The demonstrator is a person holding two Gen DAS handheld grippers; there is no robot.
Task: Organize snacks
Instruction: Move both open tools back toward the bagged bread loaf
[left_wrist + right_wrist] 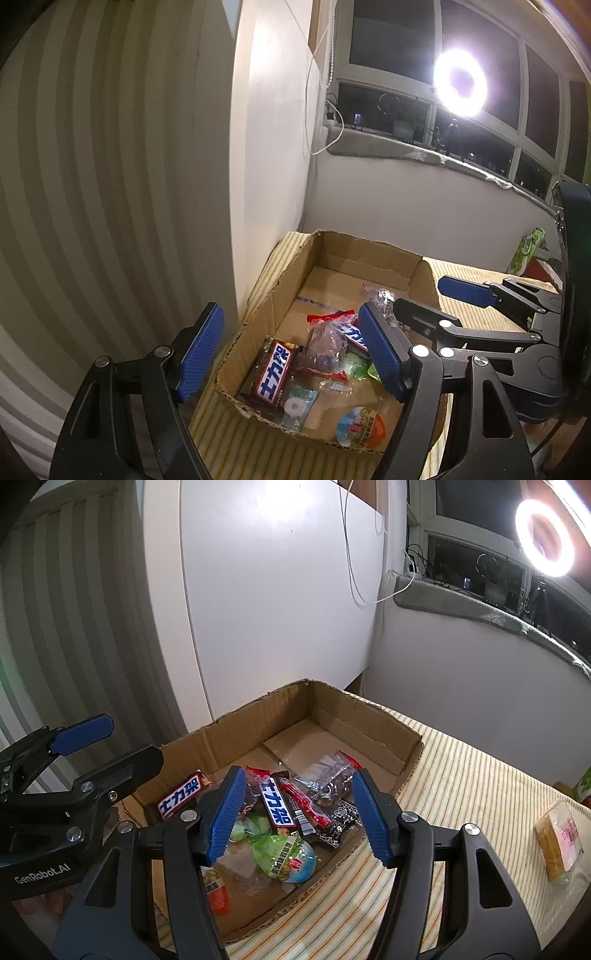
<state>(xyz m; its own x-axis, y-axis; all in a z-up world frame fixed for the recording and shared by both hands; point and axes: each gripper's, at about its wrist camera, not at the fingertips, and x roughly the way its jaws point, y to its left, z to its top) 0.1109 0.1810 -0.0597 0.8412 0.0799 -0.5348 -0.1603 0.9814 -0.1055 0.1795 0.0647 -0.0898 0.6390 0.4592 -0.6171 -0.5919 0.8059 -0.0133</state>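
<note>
A shallow cardboard box stands on a striped tablecloth and holds several snacks. Among them are two brown chocolate bars, a clear bag of sweets, a green packet and a wrapped mint. My left gripper hovers over the box's near left side, open, with nothing between its blue pads. My right gripper hangs over the pile from the right, also open and holding nothing.
A yellow wrapped pack lies on the tablecloth to the right of the box. A green carton stands at the far right. White panel and striped wall close behind the box; a ring light glares by the window.
</note>
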